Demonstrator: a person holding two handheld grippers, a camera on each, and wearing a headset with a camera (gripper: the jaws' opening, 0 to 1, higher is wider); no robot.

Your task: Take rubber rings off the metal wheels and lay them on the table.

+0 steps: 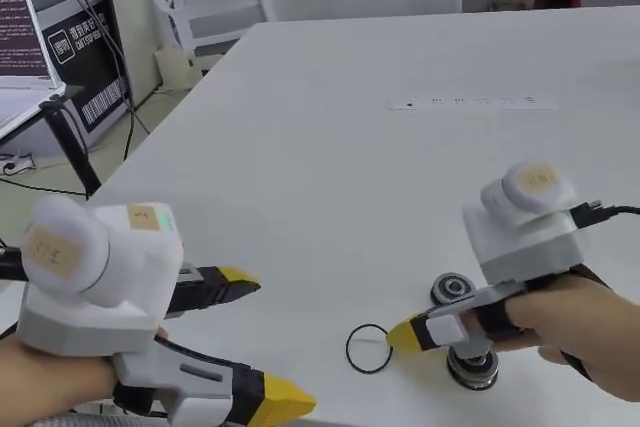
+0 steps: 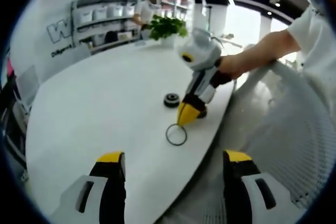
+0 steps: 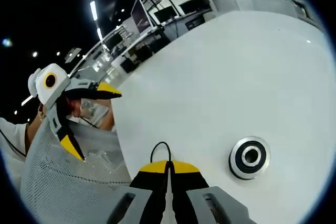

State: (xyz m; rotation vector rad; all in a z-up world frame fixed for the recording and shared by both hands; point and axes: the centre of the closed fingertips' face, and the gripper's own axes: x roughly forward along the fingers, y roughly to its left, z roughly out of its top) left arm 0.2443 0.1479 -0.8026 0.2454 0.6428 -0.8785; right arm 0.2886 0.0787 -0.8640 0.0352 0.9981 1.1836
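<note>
Beyond rubber ring (image 1: 347, 349), label strip (image 1: 470, 103) (illegible)

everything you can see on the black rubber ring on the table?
The thin black rubber ring is a plain closed loop, roughly round, slim and flexible-looking, off any wheel. It lies flat on the white table near its front edge, beside a silver metal wheel. The right hand-held gripper, jaws shut, meets the ring's edge and seems to pinch it; in the right gripper view the loop arcs out past the yellow tips.

Black rubber ring (image 1: 368, 349), white table (image 1: 350, 147), silver-and-black metal wheel (image 3: 235, 160), yellow-tipped black left claw (image 2: 174, 157) and right claw (image 3: 169, 167).
</note>
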